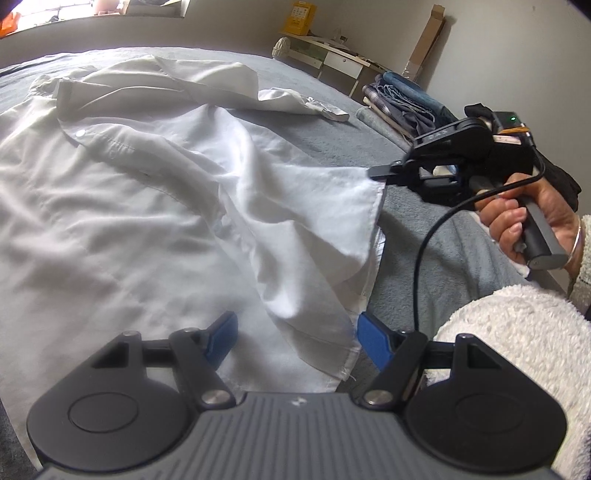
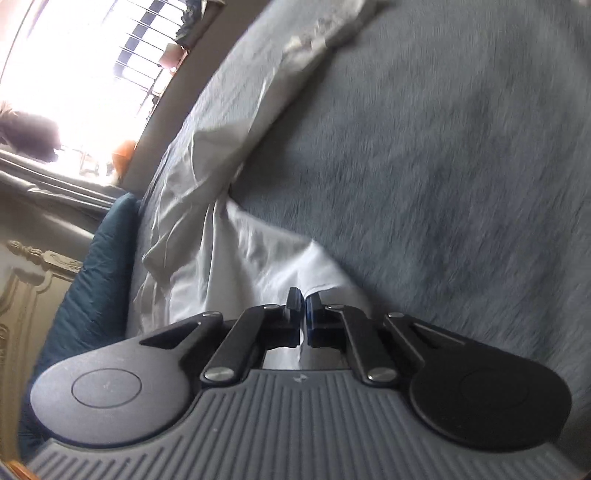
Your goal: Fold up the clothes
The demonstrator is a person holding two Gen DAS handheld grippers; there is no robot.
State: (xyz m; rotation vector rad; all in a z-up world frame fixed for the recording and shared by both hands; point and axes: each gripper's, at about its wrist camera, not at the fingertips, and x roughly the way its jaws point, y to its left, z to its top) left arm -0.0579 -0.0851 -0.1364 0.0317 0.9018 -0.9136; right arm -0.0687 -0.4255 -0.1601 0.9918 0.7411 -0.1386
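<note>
One white shirt lies rumpled and mostly spread on the bed, thin and creased, its collar and a button at the far side and one sleeve thrown out beyond the right gripper. The shirt's near hem runs between the two grippers. The right gripper is pinched tight on the hem's corner, white cloth caught between its pads, lifting that edge slightly off the bed. The left gripper hovers with its blue pads spread wide, the hem's lower corner lying in the gap, untouched. The bed wears a grey cover. Past the right gripper sit a stack of folded clothes, a low white shelf and one yellow box by the wall.
</note>
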